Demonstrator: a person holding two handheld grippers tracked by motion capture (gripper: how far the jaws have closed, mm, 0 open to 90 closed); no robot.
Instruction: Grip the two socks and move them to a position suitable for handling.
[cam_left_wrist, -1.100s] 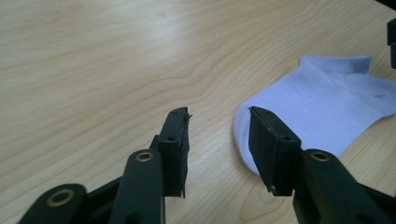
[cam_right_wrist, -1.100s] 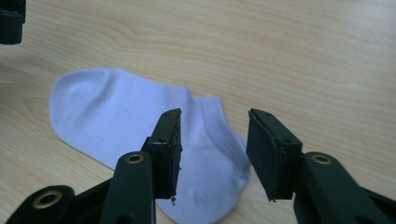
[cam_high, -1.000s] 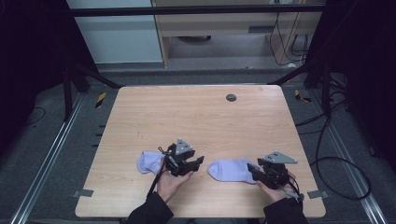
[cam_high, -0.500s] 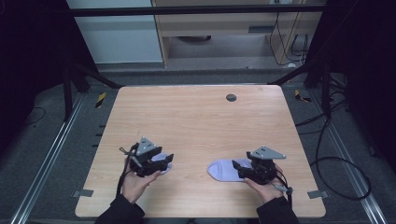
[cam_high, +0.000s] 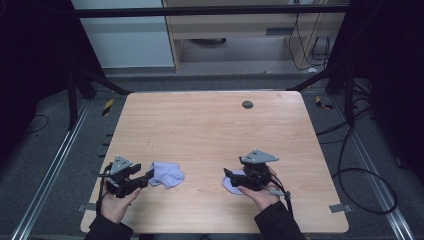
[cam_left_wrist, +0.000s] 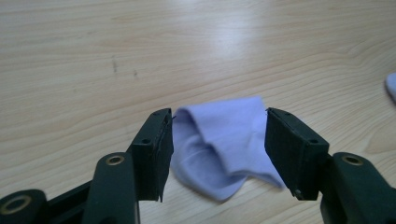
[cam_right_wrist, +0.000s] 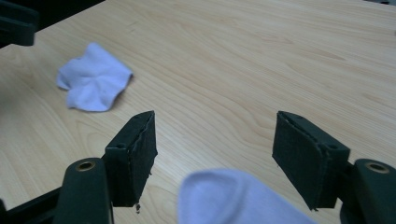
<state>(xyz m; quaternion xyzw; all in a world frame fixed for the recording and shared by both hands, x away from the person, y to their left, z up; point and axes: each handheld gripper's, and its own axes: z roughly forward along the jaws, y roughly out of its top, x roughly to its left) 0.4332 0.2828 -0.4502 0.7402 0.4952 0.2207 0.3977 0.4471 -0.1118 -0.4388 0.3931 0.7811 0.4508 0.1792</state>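
Two pale lilac socks lie on the wooden table (cam_high: 210, 125). One crumpled sock (cam_high: 167, 174) rests just right of my left gripper (cam_high: 148, 175), whose jaws stand open; in the left gripper view this sock (cam_left_wrist: 224, 144) lies on the table between and just past the open jaws of that gripper (cam_left_wrist: 217, 135). The other sock (cam_high: 231, 184) is partly hidden under my right gripper (cam_high: 232, 175). In the right gripper view its rounded end (cam_right_wrist: 233, 198) lies low between the open jaws of that gripper (cam_right_wrist: 215, 140), ungripped. The crumpled sock (cam_right_wrist: 93, 84) shows farther off.
A small dark round spot (cam_high: 247, 104) sits in the tabletop near the far edge. Metal rails and cables run along the floor on both sides. The table's near edge is close behind both hands.
My left gripper has moved left, from over its sock to the sock's left side. My right gripper has moved left, over the other sock, which now shows less.
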